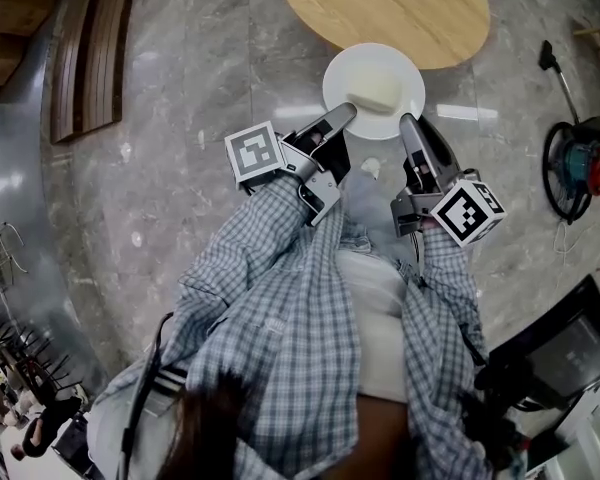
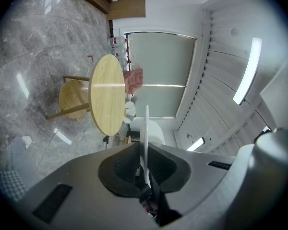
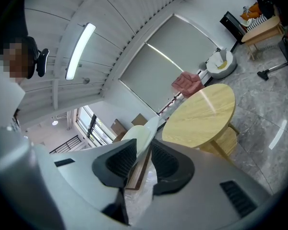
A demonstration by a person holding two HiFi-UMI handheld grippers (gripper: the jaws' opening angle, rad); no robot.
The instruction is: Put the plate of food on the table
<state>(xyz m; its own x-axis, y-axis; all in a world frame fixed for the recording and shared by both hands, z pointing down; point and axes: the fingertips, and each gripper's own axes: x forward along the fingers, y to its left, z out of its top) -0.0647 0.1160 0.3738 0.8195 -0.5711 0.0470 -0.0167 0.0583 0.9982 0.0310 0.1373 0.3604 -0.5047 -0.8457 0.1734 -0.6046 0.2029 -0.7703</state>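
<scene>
We hold the white plate by its rim. The left gripper pinches its left edge and the right gripper clamps its right edge, the jaws set wider. It hangs by the round table's near edge; that table's far side is cut off. The food is a pale block we cannot identify. Both gripper views show the plate only edge-on.

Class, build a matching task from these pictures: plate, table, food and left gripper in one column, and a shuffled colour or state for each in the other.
1 plate
2 table
3 food
4 left gripper

A light wood
B shut on the plate's rim
C white, gripped at two sides
D pale block lying on the plate

Pairs: 1-C, 2-A, 3-D, 4-B
</scene>
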